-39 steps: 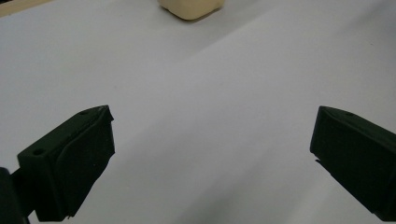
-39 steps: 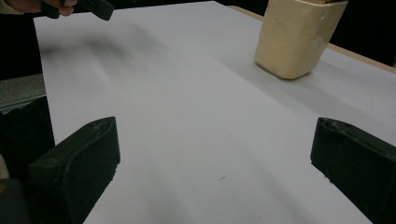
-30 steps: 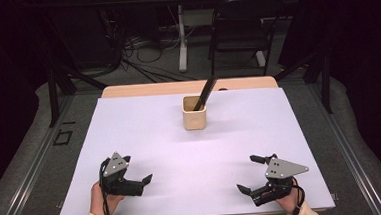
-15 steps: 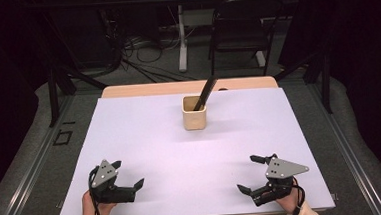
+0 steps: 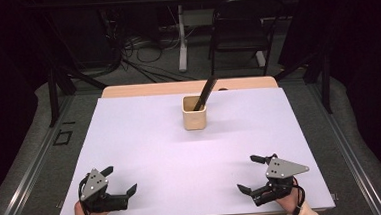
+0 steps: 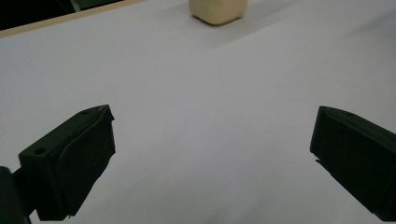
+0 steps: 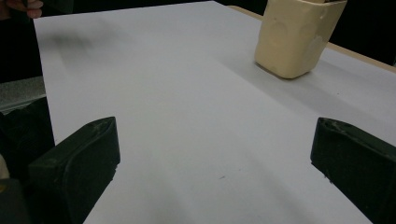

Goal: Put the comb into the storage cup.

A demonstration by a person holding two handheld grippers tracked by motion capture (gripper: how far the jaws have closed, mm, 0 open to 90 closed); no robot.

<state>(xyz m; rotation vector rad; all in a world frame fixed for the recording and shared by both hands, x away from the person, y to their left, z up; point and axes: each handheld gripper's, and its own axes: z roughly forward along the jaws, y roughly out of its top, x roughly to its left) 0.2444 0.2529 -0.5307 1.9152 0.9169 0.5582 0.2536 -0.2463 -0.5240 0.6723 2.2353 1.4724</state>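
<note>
1. The left tongs (image 5: 119, 181) are sitting at the near left corner of the surface (image 5: 145, 140), released, with the jaws spread wide and nothing between them.
2. The cup (image 5: 195, 112) is standing upright toward the far middle of the surface, well apart from both tongs, and a dark stick (image 5: 205, 92) is leaning out of it toward the far right.
3. The right tongs (image 5: 247, 174) are resting at the near right corner, likewise released and gripping nothing (in the right gripper view the cup (image 7: 299, 35) is lying ahead and to the right of the jaws).
4. Judging from this, the reach toward the cup is only beginning. To do it well, one hand should be steadying the cup's wall while the other is closing on the stick above the rim, pulling along its lean rather than straight up, so the light cup is not tipping.
5. No brand, label or writing is readable on the cup, the stick or the surface.
</note>
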